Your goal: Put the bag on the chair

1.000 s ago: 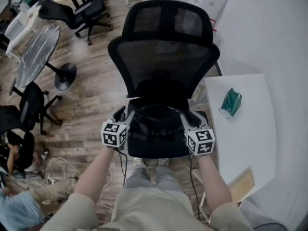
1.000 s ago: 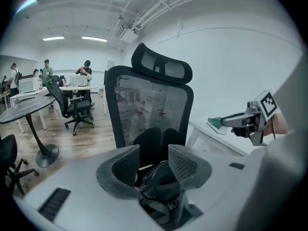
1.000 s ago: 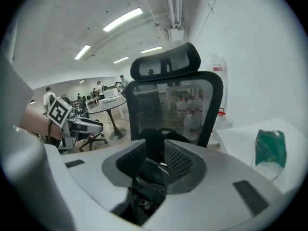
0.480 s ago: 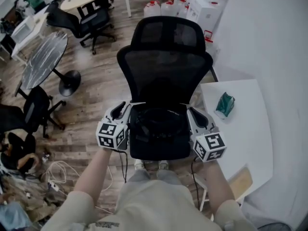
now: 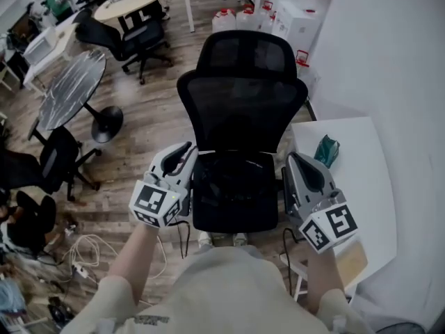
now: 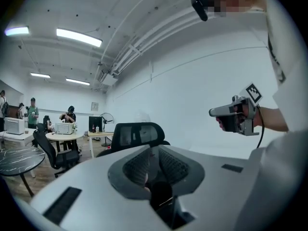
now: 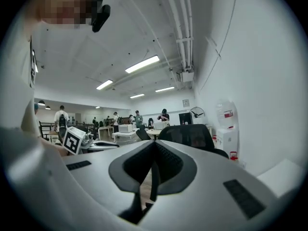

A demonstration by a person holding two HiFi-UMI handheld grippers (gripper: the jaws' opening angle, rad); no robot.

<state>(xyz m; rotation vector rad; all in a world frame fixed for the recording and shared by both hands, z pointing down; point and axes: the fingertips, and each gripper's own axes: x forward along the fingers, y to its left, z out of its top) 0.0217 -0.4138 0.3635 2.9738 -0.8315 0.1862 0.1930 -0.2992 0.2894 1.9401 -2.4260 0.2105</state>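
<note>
A black mesh office chair (image 5: pixel 240 110) stands in front of me, and a black bag (image 5: pixel 233 186) lies on its seat, hard to tell from the dark cushion. My left gripper (image 5: pixel 182 149) hovers at the seat's left edge, apart from the bag. Its jaws are closing, a narrow gap shows between them, and nothing is in it. My right gripper (image 5: pixel 295 157) is raised beside the seat's right edge, shut and empty. The left gripper view looks over its own jaws (image 6: pixel 153 150) to the chair back (image 6: pixel 137 134) and the right gripper (image 6: pixel 231 114). The right gripper view shows the chair (image 7: pixel 185 136).
A white table (image 5: pixel 361 179) stands close at the right with a green packet (image 5: pixel 325 149) on it. Left of the chair are a round dark table (image 5: pixel 69 89), other office chairs (image 5: pixel 49 158) and loose cables (image 5: pixel 83 249). Water jugs (image 5: pixel 236 18) stand behind. People work at far desks.
Both grippers have drawn back from the bag's sides and lifted clear of the seat, and their jaws have closed. The bag stays on the seat.
</note>
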